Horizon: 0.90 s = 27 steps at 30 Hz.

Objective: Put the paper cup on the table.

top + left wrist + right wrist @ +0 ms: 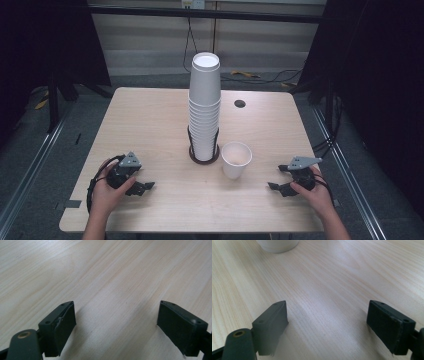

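1. Resting low over the near edge of the wooden table, the left gripper sits in the person's left hand, its jaws spread apart with only bare wood grain between them, as the left gripper view shows.

2. Mirroring it on the other side, the right gripper lies in the right hand, jaws likewise wide apart and holding nothing; the right gripper view shows plain tabletop in the gap.

3. In the high view both pairs of jaws are small and dark, so their tips are hard to make out there; each gripper's cable partly loops behind the hand.

4. A single white paper cup stands upright and open-mouthed between the two grippers, nearer the right one but well apart from both. In the right gripper view only its base appears, cut off by the top edge, ahead and to the left of the jaws.

5. Just beside the cup, on its left, rises a tall stack of white cups seated in a dark wire holder; the stack hides most of the holder's ring and uprights.

6. Farther back a small dark hole marks the tabletop, and beyond the far edge cables trail across a dim floor whose details cannot be told.
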Motion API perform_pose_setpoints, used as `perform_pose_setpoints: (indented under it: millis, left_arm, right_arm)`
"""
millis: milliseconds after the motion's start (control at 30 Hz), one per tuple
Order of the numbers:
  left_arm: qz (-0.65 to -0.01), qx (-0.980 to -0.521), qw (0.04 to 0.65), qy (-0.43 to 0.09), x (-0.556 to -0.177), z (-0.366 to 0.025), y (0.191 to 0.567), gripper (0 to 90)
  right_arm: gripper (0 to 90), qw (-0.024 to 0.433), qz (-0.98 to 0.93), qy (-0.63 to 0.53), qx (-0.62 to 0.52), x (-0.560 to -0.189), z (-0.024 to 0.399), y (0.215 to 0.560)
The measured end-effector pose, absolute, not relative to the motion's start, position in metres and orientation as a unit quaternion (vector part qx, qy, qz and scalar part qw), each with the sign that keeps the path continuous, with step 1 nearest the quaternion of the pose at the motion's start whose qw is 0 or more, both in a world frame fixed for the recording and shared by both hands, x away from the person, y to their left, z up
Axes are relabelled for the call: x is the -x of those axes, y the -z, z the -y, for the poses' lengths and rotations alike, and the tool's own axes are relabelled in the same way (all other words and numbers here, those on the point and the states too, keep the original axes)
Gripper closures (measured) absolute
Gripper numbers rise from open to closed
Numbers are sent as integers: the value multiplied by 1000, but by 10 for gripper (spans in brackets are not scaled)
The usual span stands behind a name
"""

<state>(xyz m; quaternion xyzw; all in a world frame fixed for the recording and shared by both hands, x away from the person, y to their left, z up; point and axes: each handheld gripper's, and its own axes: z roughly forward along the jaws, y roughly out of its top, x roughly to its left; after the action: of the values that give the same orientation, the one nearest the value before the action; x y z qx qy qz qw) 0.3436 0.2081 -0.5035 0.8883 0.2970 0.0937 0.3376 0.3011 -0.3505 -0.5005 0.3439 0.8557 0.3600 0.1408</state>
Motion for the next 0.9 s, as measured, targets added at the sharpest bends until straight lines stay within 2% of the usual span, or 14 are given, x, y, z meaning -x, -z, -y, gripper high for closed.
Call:
perform_pose_setpoints:
  millis: [233, 433, 500, 900]
  left_arm:
    - [-295, -880, 360, -96, -343, -214, 509, 143]
    - [-278, -874, 385, -102, -342, -218, 516, 93]
    - [-272, -877, 384, -99, -342, -217, 517, 50]
    - [-269, -877, 383, -104, -342, -217, 517, 35]
  right_arm:
    - [141, 137, -857, -359, -342, -302, 350, 501]
    - [141, 138, -857, -359, -342, -302, 350, 501]
    - [141, 138, -858, -359, -341, -302, 350, 501]
    - [140, 139, -858, -358, -341, -301, 350, 501]
